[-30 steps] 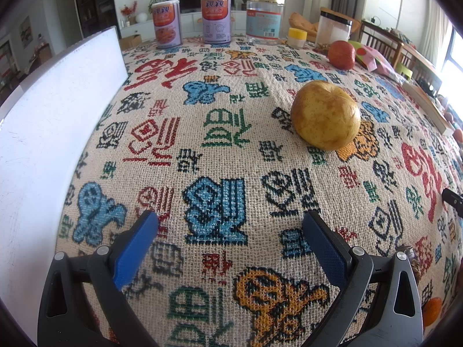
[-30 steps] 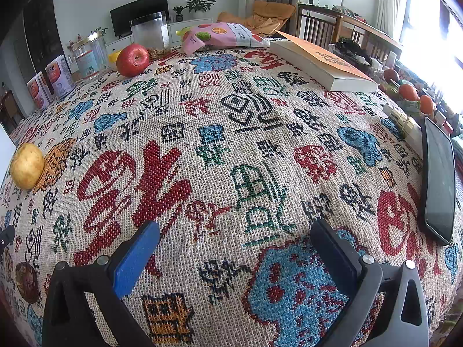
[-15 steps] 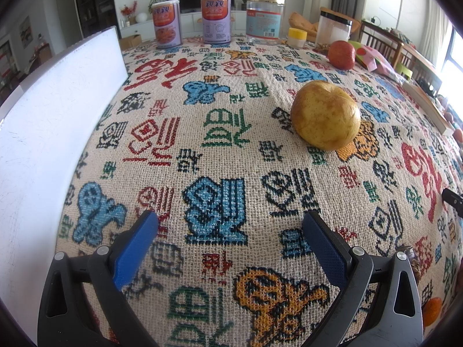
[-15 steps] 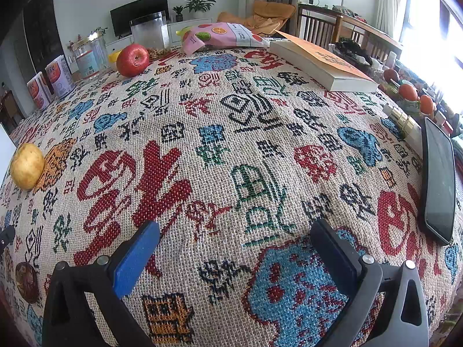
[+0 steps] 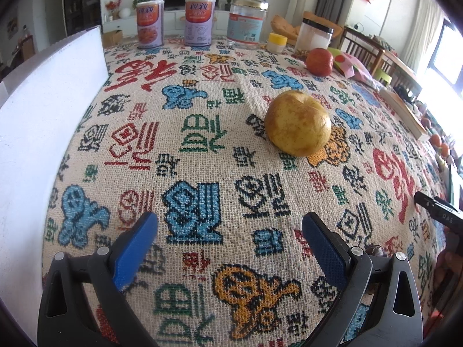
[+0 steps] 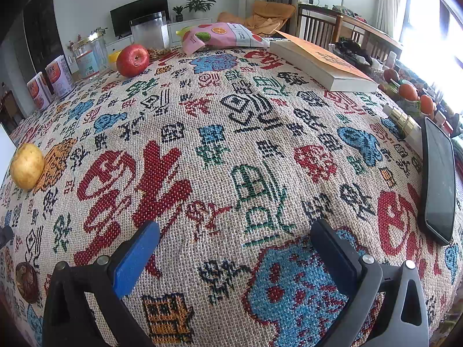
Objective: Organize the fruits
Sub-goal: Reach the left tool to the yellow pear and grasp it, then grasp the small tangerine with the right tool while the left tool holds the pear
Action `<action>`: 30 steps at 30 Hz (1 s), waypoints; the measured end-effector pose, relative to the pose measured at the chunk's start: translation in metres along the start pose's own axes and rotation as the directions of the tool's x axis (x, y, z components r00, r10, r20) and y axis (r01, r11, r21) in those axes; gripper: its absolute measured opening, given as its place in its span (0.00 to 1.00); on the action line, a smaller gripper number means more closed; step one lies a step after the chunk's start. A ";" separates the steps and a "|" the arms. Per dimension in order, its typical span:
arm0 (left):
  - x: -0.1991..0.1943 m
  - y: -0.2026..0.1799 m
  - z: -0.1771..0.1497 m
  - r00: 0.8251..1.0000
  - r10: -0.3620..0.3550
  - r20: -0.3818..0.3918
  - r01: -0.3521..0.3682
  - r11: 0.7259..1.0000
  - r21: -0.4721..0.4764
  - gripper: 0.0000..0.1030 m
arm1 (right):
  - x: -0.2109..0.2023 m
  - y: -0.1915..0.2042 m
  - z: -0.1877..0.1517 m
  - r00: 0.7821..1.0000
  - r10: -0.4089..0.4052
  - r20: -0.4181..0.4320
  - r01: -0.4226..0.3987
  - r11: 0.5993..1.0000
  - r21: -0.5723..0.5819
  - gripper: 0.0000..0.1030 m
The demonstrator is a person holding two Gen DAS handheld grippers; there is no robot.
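Pear point(image 5: 298, 123) and apple point(image 6: 133, 60) lie unmoved; each hand-held gripper, left point(image 5: 230, 228) and right point(image 6: 235, 238), stays spread, empty.

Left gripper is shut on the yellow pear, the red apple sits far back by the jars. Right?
Not quite. The left gripper is open and empty; the yellow pear lies untouched ahead of it, per the left wrist view. The red apple does sit by the jars.

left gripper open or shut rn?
Open. The left gripper has its blue pads spread wide over bare tablecloth, nothing between them.
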State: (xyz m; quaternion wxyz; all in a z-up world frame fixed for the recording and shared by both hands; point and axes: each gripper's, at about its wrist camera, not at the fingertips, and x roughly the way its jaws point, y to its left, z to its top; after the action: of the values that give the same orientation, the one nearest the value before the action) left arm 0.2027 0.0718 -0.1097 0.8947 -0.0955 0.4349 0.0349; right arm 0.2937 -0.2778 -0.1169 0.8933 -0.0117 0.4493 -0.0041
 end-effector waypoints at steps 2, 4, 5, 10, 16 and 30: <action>-0.008 -0.013 0.009 0.999 -0.043 0.032 0.042 0.999 0.021 0.97 | 0.000 0.000 0.000 1.000 0.000 0.000 0.000 1.000 0.000 1.00; -0.006 -0.030 0.024 0.997 -0.067 0.039 0.065 0.996 0.062 0.97 | 0.000 0.000 0.000 1.000 0.000 0.000 0.000 1.000 0.000 1.00; -0.002 -0.039 0.033 0.997 -0.071 0.032 0.068 0.995 0.078 0.97 | 0.000 0.000 0.000 1.000 0.000 0.000 0.000 1.000 0.000 1.00; 0.038 -0.062 0.071 1.000 -0.028 -0.007 0.029 0.995 0.090 0.97 | 0.000 0.000 0.000 1.000 0.000 0.000 0.000 1.000 0.000 1.00; 0.075 -0.066 0.076 0.998 0.030 -0.057 -0.023 0.993 0.118 0.96 | 0.000 0.000 0.000 1.000 0.000 0.000 0.000 1.000 0.000 1.00; 0.013 -0.003 0.043 0.997 0.077 -0.008 -0.076 0.992 0.097 0.65 | 0.000 0.000 0.000 1.000 0.001 0.001 -0.001 1.000 0.000 1.00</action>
State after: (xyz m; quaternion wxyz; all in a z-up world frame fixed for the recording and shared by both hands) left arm 0.2442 0.0775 -0.0936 0.8937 -0.0354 0.4448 0.0475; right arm 0.2937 -0.2777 -0.1168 0.8934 -0.0114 0.4491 -0.0039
